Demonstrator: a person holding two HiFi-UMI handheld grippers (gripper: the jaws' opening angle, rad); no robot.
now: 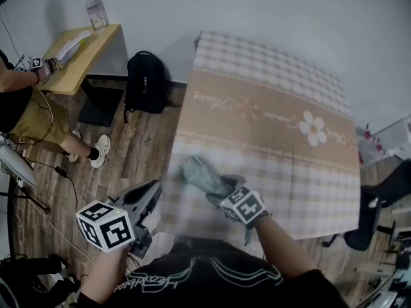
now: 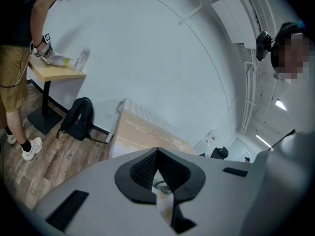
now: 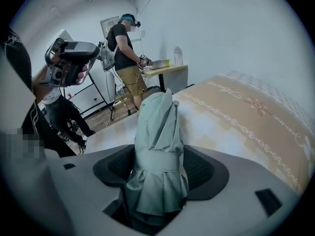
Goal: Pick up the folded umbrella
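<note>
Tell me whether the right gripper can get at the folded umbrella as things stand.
Probably yes: the folded umbrella lies on the table, right between the parted jaws of the right gripper, with nothing in the way.

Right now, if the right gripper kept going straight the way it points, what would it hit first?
The folded umbrella: it sits between the right gripper's open jaws. Pushing on, the jaws would probably meet the tablecloth under it, though depth is hard to judge.
</note>
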